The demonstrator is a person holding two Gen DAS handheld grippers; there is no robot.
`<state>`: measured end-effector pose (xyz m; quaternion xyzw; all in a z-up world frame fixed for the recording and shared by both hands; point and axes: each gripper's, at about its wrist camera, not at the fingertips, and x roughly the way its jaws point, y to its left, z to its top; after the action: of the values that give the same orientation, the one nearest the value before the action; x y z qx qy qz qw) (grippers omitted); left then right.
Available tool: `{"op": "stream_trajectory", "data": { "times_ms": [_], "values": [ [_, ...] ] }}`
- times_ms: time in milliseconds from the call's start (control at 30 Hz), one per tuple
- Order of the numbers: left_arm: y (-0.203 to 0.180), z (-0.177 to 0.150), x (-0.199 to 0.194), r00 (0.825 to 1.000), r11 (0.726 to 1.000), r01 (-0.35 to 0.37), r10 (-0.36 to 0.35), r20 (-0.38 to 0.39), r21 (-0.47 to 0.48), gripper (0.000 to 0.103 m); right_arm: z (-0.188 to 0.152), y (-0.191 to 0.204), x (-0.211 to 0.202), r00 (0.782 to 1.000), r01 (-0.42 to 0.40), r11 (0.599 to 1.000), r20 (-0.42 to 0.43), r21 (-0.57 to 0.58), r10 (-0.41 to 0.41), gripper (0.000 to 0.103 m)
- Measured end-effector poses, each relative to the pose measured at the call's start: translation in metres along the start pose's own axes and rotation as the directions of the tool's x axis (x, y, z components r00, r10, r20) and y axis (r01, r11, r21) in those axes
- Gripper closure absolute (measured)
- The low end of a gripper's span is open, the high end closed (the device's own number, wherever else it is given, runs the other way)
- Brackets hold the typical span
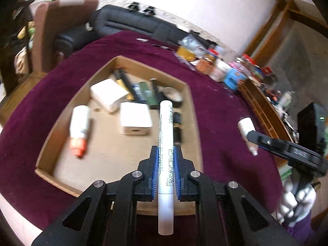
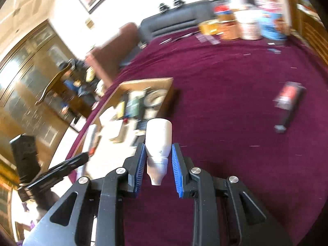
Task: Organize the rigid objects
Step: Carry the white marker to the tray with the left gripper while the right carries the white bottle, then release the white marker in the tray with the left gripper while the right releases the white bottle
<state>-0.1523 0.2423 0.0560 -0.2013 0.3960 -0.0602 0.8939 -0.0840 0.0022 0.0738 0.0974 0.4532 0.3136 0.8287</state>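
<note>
Marker (image 1: 166, 153) clamped lengthwise in left gripper (image 1: 166, 151), pointing forward; right gripper (image 2: 157, 160) grips bottle (image 2: 158, 141).

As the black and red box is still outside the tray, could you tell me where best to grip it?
Grip the long black and red box mid-length, across its narrow width, from above: it lies flat on the maroon cloth with nothing beside it.

left wrist cam looks down over cardboard tray (image 1: 194, 110), close, right wrist cam faces across maroon tablecloth (image 2: 235, 102), both share tray, tablecloth, far sofa (image 1: 131, 23)
</note>
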Motion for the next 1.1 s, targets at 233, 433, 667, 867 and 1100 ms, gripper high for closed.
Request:
{"op": "stream_trajectory", "data": {
  "times_ms": [233, 433, 667, 867, 1100],
  "values": [
    [0.027, 0.004, 0.024, 0.996, 0.996, -0.077, 0.076, -0.041, -0.04, 0.092, -0.005, 0.059, 0.06, 0.992, -0.023, 0.994, -0.127, -0.106, 0.01, 0.079],
    [0.035, 0.011, 0.038, 0.988, 0.989, -0.148, 0.146, -0.043, -0.026, 0.092, -0.011, 0.072, 0.098, 0.978, 0.009, 0.99, -0.207, -0.138, -0.038, 0.079],
    [0.031, 0.009, 0.029, 0.972, 0.972, -0.235, 0.235, 0.014, -0.01, 0.076, -0.016, 0.078, 0.124, 0.963, 0.056, 0.983, -0.252, -0.172, -0.099, 0.079],
    [0.021, 0.009, 0.0, 0.955, 0.959, -0.282, 0.283, 0.092, -0.02, 0.053, -0.015, 0.085, 0.128, 0.964, 0.063, 0.978, -0.243, -0.197, -0.111, 0.079],
    [0.016, 0.013, -0.02, 0.932, 0.942, -0.334, 0.335, 0.141, -0.028, 0.041, -0.014, 0.083, 0.123, 0.968, 0.061, 0.981, -0.23, -0.182, -0.103, 0.078]
  ]
}}
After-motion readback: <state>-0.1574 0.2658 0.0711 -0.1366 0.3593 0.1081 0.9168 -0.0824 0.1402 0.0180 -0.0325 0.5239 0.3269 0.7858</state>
